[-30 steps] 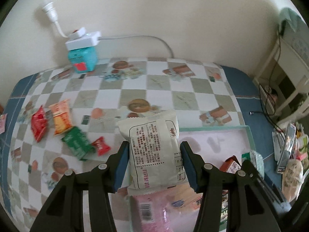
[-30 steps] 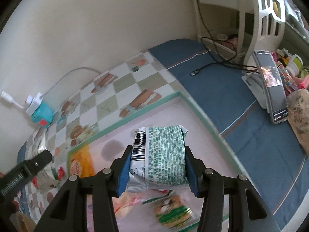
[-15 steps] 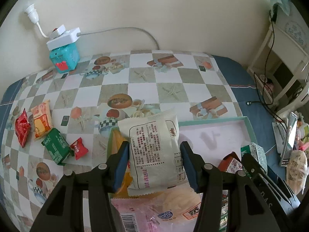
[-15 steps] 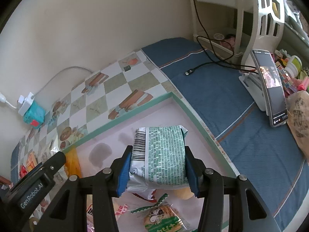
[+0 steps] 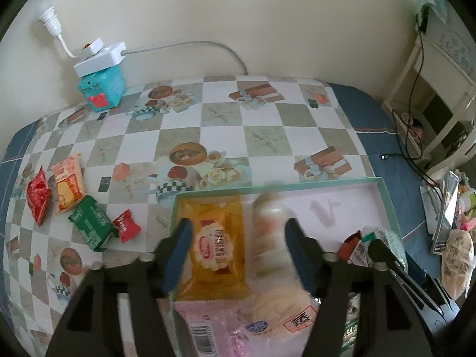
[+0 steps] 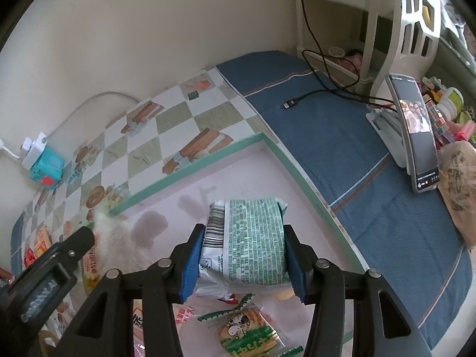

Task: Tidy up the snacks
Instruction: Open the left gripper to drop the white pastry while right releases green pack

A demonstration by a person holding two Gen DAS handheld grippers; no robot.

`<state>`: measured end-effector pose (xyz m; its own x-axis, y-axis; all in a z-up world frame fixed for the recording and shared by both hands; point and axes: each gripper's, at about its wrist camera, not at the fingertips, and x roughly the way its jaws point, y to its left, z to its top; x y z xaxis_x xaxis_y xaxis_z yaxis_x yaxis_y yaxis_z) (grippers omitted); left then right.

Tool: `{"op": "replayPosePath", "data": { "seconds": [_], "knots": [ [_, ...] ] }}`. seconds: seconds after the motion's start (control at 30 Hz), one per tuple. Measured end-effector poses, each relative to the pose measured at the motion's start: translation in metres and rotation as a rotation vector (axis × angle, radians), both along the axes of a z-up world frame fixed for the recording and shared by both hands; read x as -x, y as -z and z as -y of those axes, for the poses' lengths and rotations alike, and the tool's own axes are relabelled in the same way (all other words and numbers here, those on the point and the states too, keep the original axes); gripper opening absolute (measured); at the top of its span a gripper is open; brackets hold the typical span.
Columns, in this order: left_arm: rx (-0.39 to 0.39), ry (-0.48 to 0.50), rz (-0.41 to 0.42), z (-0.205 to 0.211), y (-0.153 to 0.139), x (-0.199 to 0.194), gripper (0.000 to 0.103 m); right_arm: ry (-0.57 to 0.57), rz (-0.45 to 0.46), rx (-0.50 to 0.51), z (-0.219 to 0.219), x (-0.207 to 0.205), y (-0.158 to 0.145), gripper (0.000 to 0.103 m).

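Observation:
My left gripper [image 5: 236,238] is open above the pink tray [image 5: 342,208] with a green rim. The pale snack packet [image 5: 272,238] is a blur between its fingers, loose and falling into the tray beside a yellow biscuit packet [image 5: 215,244]. My right gripper [image 6: 242,255] is shut on a green-and-white snack packet [image 6: 251,238] and holds it over the tray [image 6: 232,166]. The falling pale packet also shows blurred in the right wrist view [image 6: 116,238]. Loose snacks lie on the checked tablecloth at left: a red packet [image 5: 37,196], an orange packet [image 5: 68,184], a green packet [image 5: 90,223], a small red candy [image 5: 126,226].
A teal box with a white power strip [image 5: 99,80] stands by the back wall. A phone on a stand [image 6: 413,131] and a cable [image 6: 321,95] lie on the blue cloth at right. A green biscuit packet [image 6: 250,333] and pink packet [image 5: 220,324] lie in the tray.
My left gripper has opened and let go of the pale packet, which drops into the tray. My right gripper still holds the green-and-white packet and has shifted a little over the tray.

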<state>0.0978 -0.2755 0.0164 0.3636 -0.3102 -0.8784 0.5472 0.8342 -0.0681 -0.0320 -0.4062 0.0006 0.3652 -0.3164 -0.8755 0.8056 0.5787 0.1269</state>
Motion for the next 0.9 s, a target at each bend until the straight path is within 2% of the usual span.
{"op": "replayPosePath", "data": {
  "seconds": [0.07,0.13,0.2,0.27,0.33,0.37,0.4,0.47,0.73,0.9],
  "knots": [
    [-0.011,-0.020,-0.011,-0.004,-0.001,-0.003,0.069,0.000,-0.001,-0.001,0.000,0.001,-0.001,0.060],
    [-0.021,-0.043,-0.027,-0.011,-0.002,-0.007,0.070,-0.002,-0.003,0.001,-0.001,0.001,-0.003,0.068],
    [-0.034,-0.074,-0.044,-0.017,-0.001,-0.011,0.080,-0.002,-0.004,0.003,-0.001,0.001,-0.004,0.074],
    [-0.045,-0.112,-0.055,-0.027,-0.002,-0.017,0.082,-0.002,-0.009,0.006,-0.002,0.001,-0.005,0.080],
    [-0.057,-0.142,-0.055,-0.035,-0.003,-0.020,0.082,-0.004,-0.010,0.009,-0.003,0.000,-0.006,0.094],
    [-0.067,-0.166,-0.055,-0.041,-0.004,-0.023,0.084,-0.006,-0.007,0.009,-0.003,0.000,-0.007,0.098],
    [-0.078,-0.188,-0.057,-0.046,-0.003,-0.026,0.089,-0.009,-0.003,0.008,-0.004,-0.001,-0.007,0.103],
    [-0.089,-0.230,-0.070,-0.057,-0.001,-0.031,0.095,-0.018,0.001,0.007,-0.006,-0.001,-0.009,0.103],
    [-0.098,-0.347,-0.102,-0.103,0.001,-0.049,0.095,-0.065,0.008,-0.004,-0.021,-0.011,-0.015,0.103],
    [-0.077,-0.425,-0.101,-0.132,-0.007,-0.057,0.095,-0.110,-0.009,0.013,-0.040,-0.023,-0.025,0.103]
  ]
}}
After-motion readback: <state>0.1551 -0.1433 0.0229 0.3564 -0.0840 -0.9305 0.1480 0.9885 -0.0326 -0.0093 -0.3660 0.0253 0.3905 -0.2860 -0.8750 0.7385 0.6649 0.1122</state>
